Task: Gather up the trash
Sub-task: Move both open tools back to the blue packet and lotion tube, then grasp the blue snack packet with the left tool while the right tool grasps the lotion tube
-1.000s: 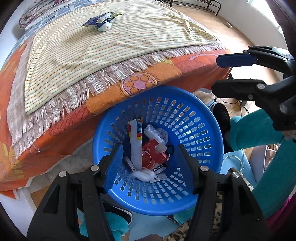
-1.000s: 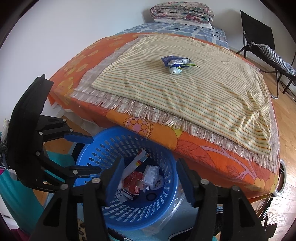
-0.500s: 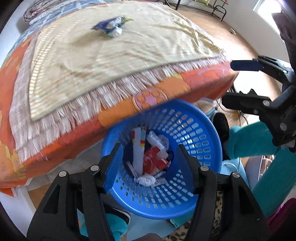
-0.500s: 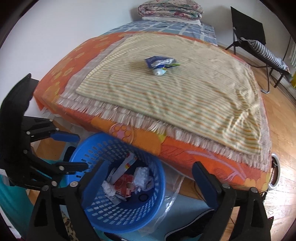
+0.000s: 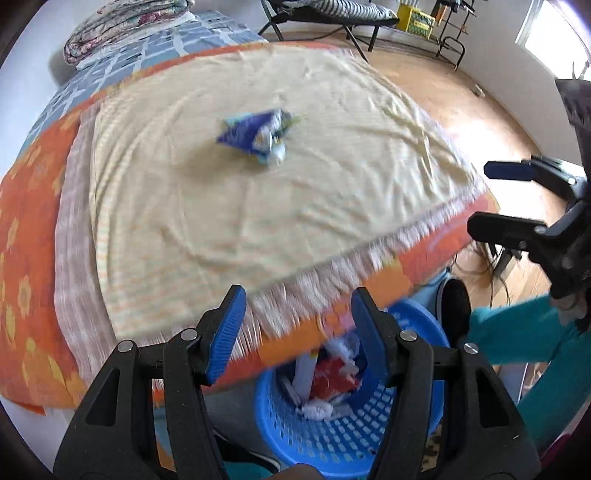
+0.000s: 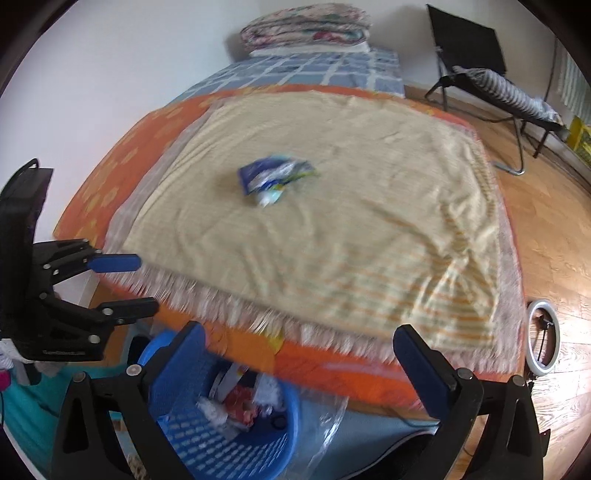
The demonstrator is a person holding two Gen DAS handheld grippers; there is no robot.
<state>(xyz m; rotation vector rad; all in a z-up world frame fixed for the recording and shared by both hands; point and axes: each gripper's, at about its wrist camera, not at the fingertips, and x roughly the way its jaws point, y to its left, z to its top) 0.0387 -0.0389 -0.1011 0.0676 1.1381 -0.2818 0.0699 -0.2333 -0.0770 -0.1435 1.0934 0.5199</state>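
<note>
Both views have swung up from the basket toward the bed since a second ago, so the basket that filled the near middle now sits at the bottom edge, and the right gripper's jaws have spread much wider

Largest in view is the bed (image 5: 44, 280), with an orange flowered cover and a pale yellow striped fringed throw (image 5: 295, 206) laid over it. On the throw, near its middle and well apart from both grippers, lies the remaining trash: a blue wrapper (image 5: 255, 134) with a small white crumpled piece touching its near side; the blur hides finer detail. At the far end of the bed a folded quilt (image 6: 306, 26) rests against the wall.

On the floor at the near edge of the bed stands the blue perforated basket (image 5: 332, 443). It holds a red packet (image 5: 332, 380), a white strip and crumpled white scraps, heaped together.

Nearest the cameras, the left gripper (image 5: 295, 328) has its jaws partly apart with nothing between them. Wider still, the right gripper (image 6: 299, 354) has its jaws opening, also with nothing between them
</note>
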